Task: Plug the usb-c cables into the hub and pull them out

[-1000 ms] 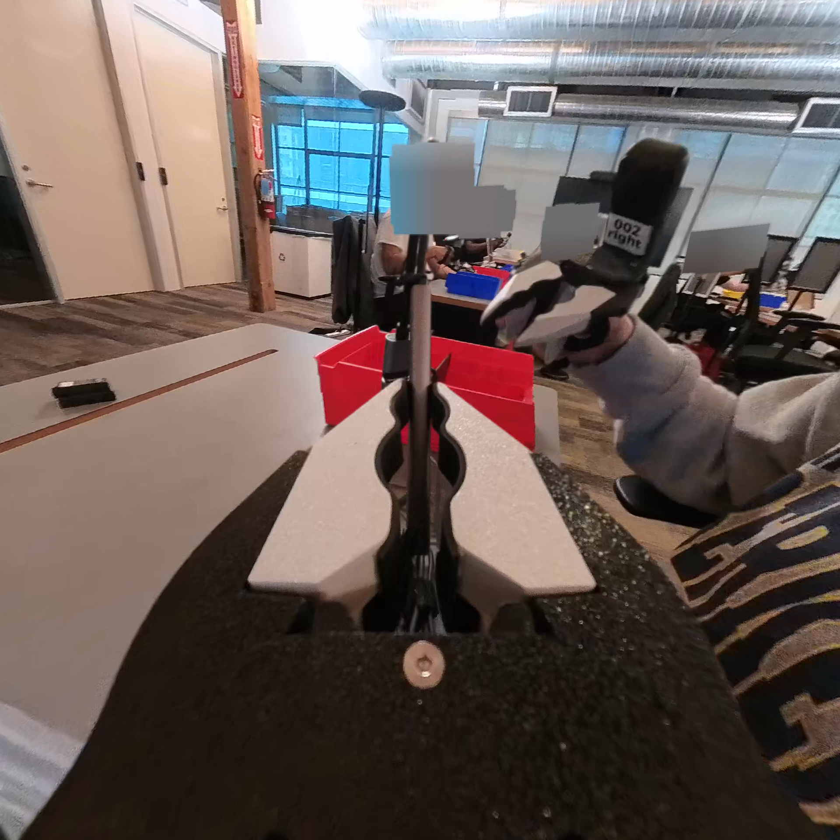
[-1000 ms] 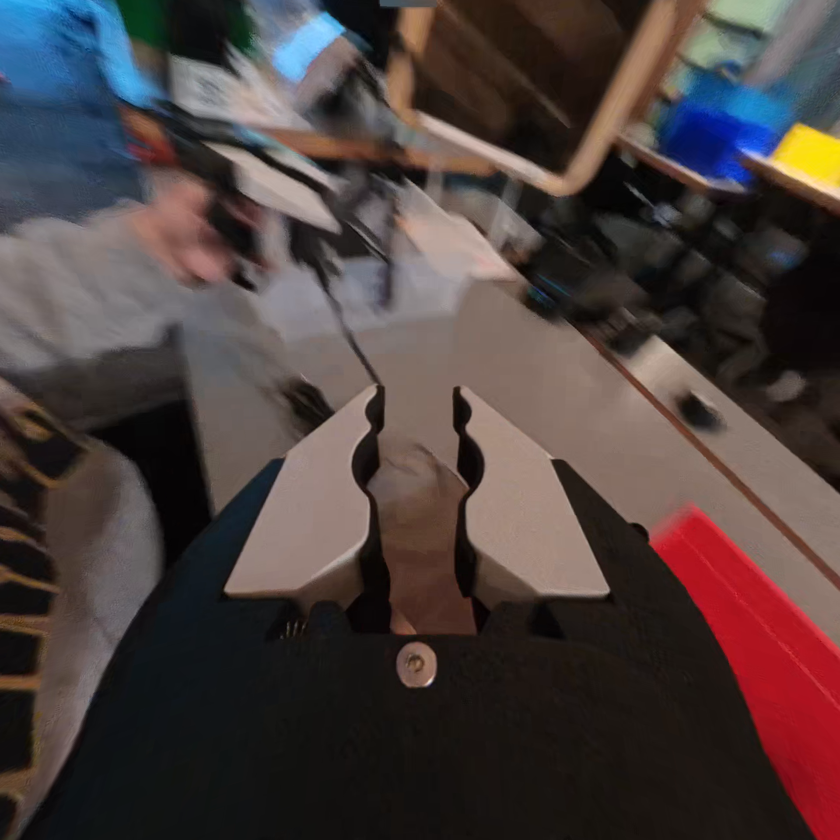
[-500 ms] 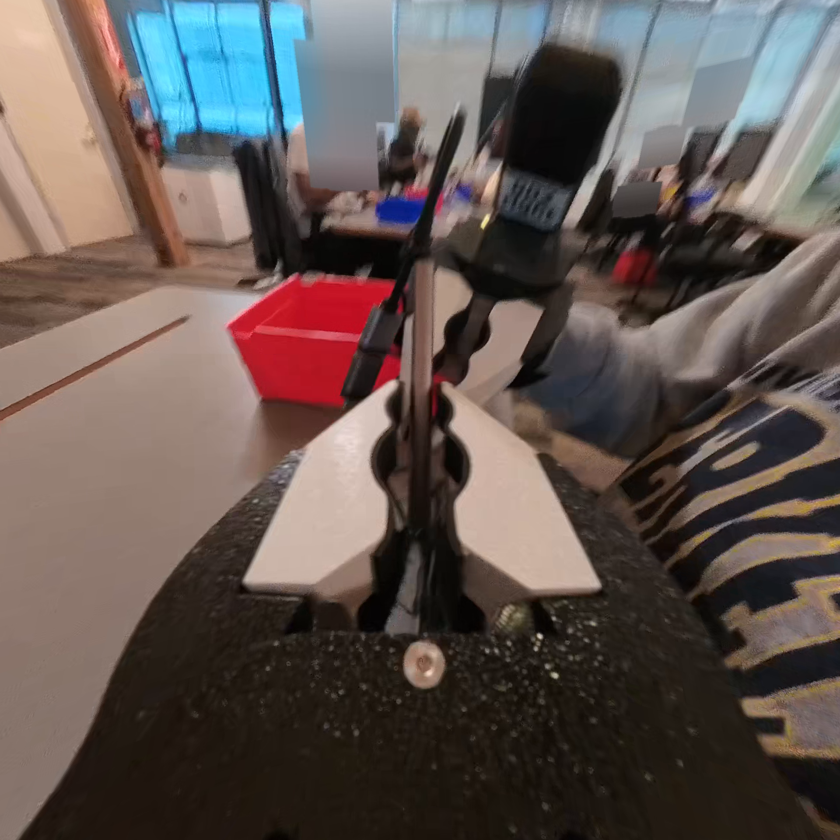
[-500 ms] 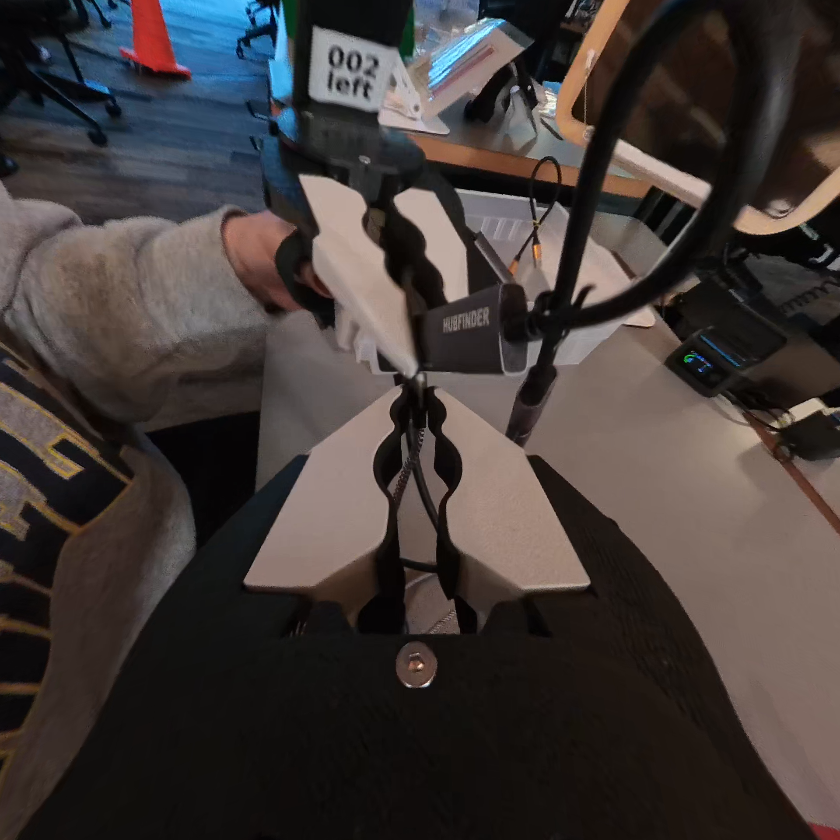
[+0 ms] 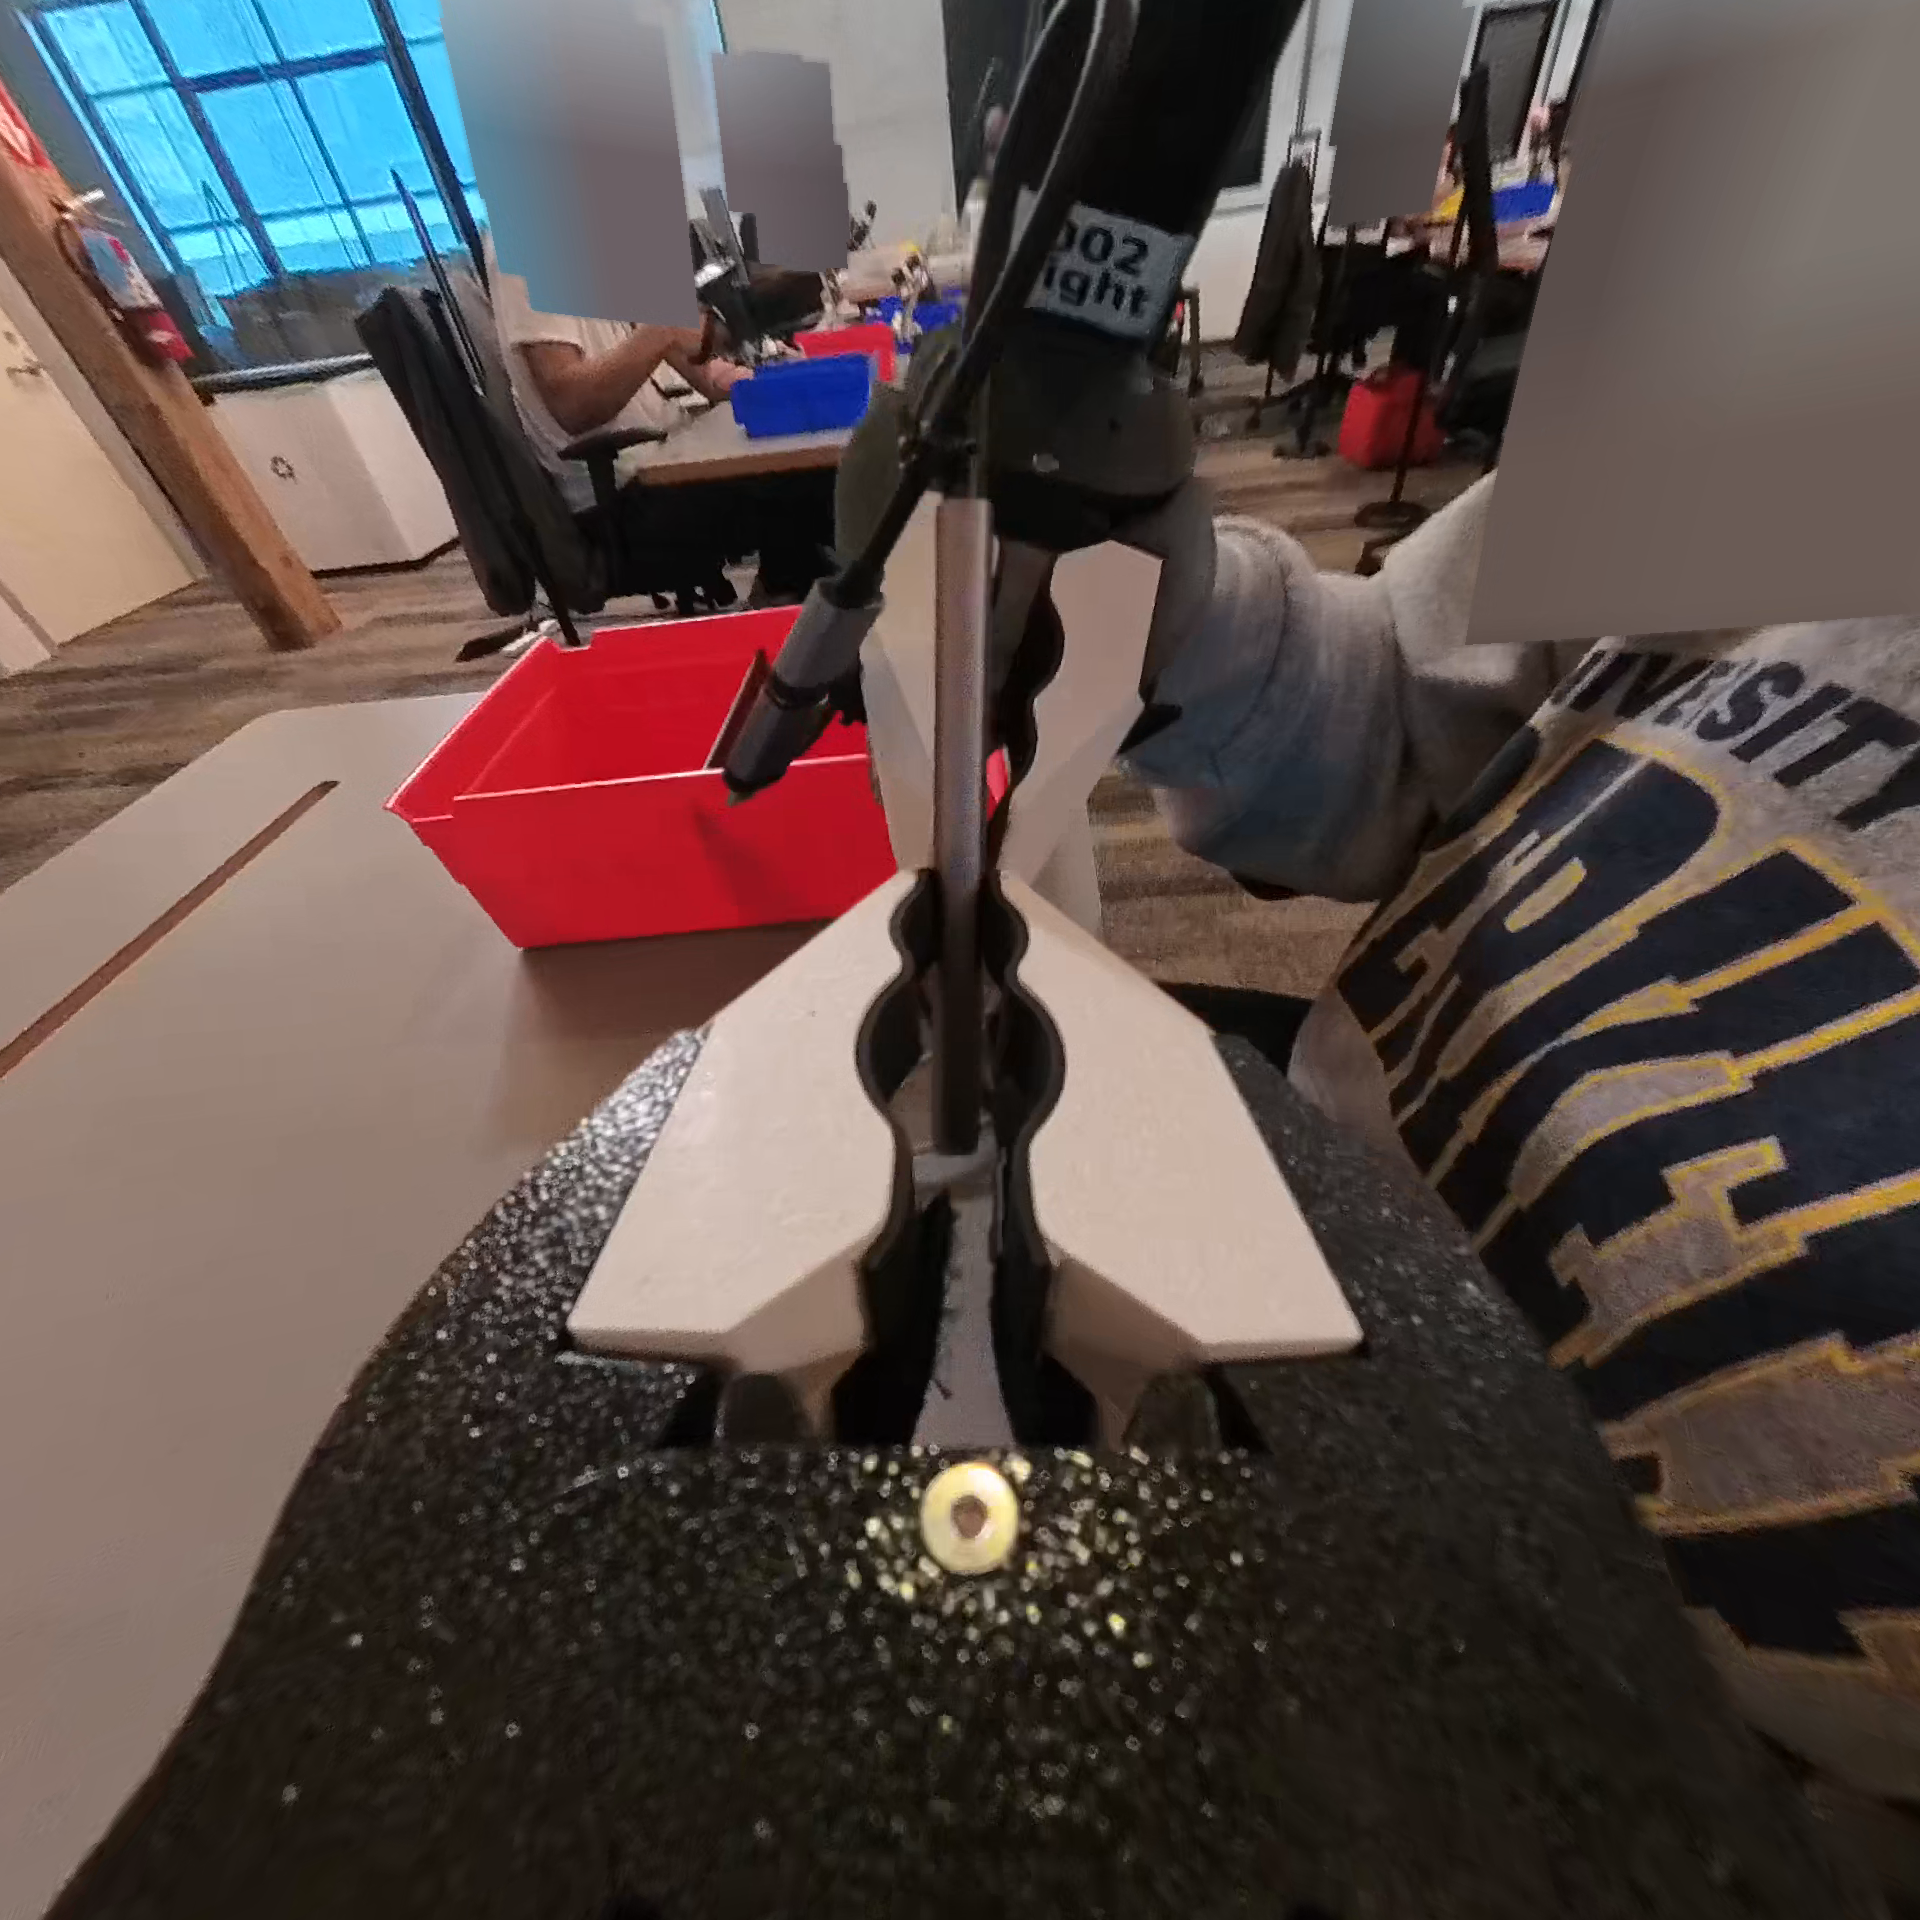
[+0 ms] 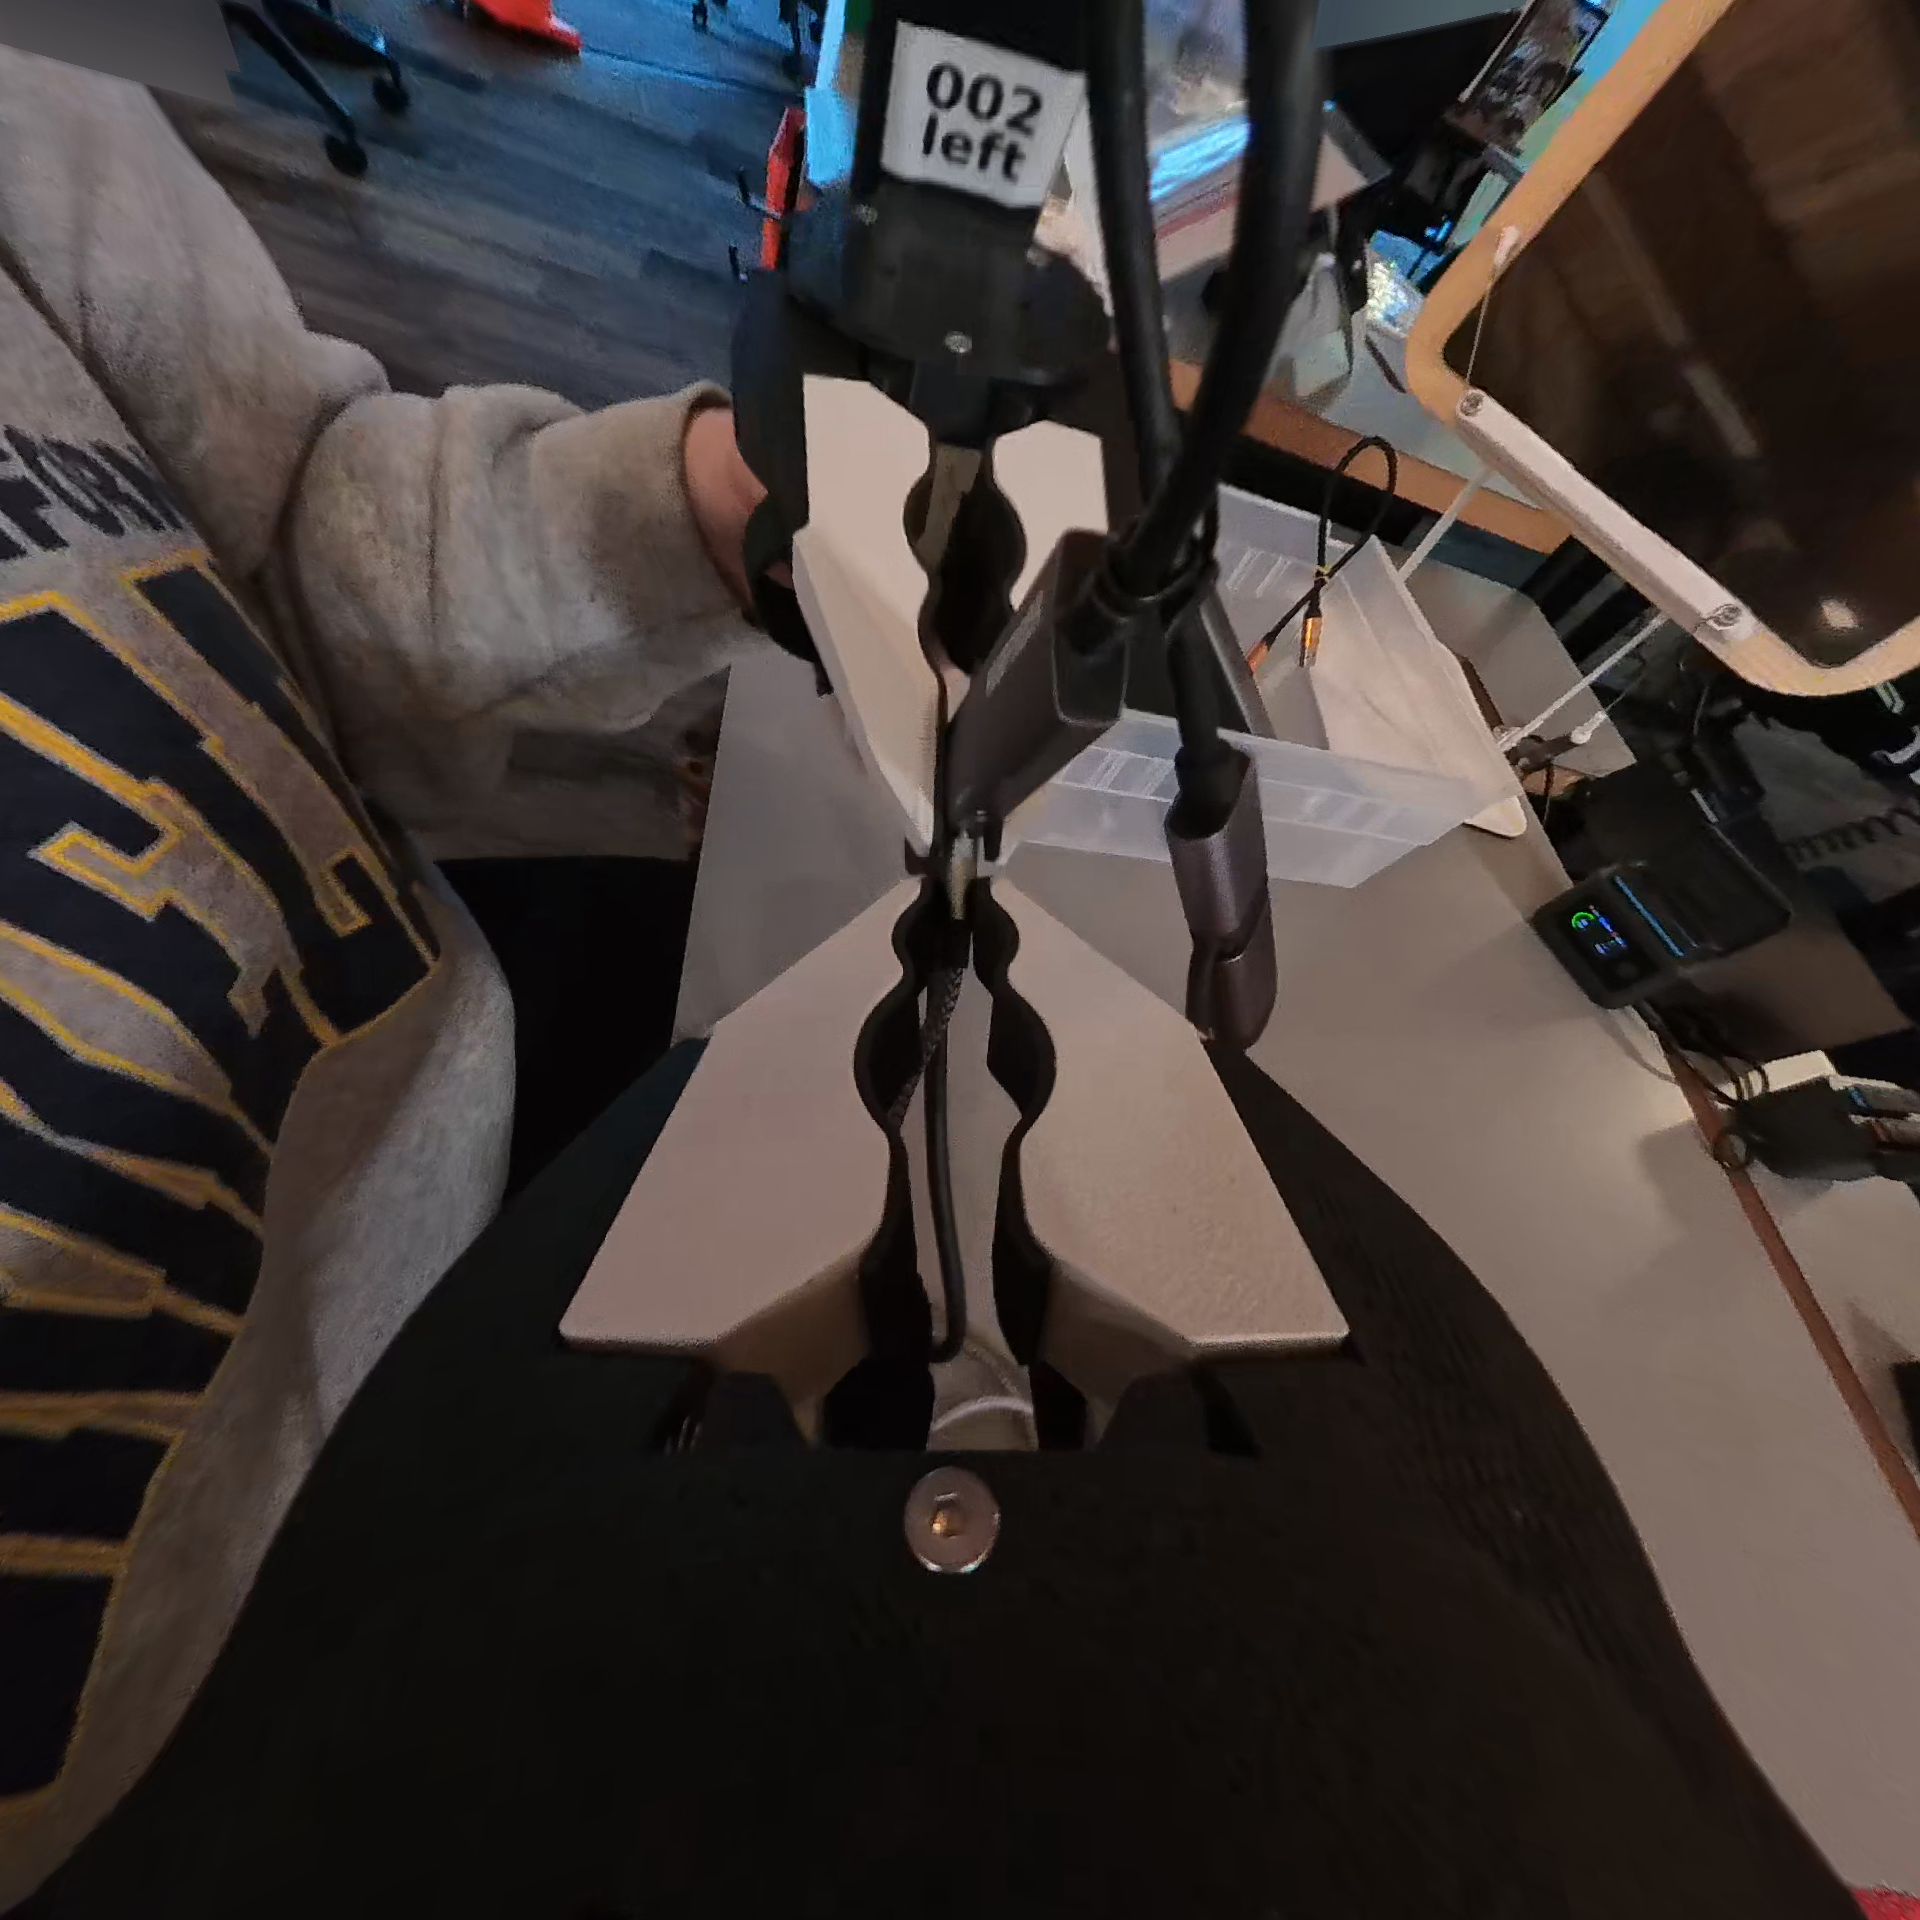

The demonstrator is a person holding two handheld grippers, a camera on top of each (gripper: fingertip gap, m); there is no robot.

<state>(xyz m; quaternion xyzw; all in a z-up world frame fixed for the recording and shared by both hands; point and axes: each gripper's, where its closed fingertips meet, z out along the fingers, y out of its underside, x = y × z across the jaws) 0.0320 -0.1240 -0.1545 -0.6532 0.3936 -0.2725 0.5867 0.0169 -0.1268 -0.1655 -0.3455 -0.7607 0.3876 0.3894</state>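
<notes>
My left gripper (image 5: pixel 961 883) is shut on the dark grey hub (image 5: pixel 958 727), held upright and seen edge-on as a thin bar. In the right wrist view the hub (image 6: pixel 1029 686) slants down toward my right gripper (image 6: pixel 956 894). That gripper is shut on a braided usb-c cable (image 6: pixel 925 1039). The cable's metal plug (image 6: pixel 963 857) meets the hub's lower end; I cannot tell how deep it sits. The hub's own thick black lead hangs with its grey plug (image 6: pixel 1226 914) loose, and it also shows in the left wrist view (image 5: pixel 795 696). The two grippers face each other tip to tip above the table edge.
A red bin (image 5: pixel 623 831) stands on the grey table (image 5: pixel 260 1143) behind the grippers. A clear plastic tray (image 6: pixel 1278 800) holds more cables with orange ends (image 6: pixel 1311 634). A small device with a lit screen (image 6: pixel 1621 935) lies at the right. The person's sweatshirt (image 6: pixel 156 831) is close on the left. Left and right tips are no more than a few centimetres apart.
My right gripper, open and empty a second ago, has shut on the braided cable and come up to the hub. The hub has turned end-on toward the plug.
</notes>
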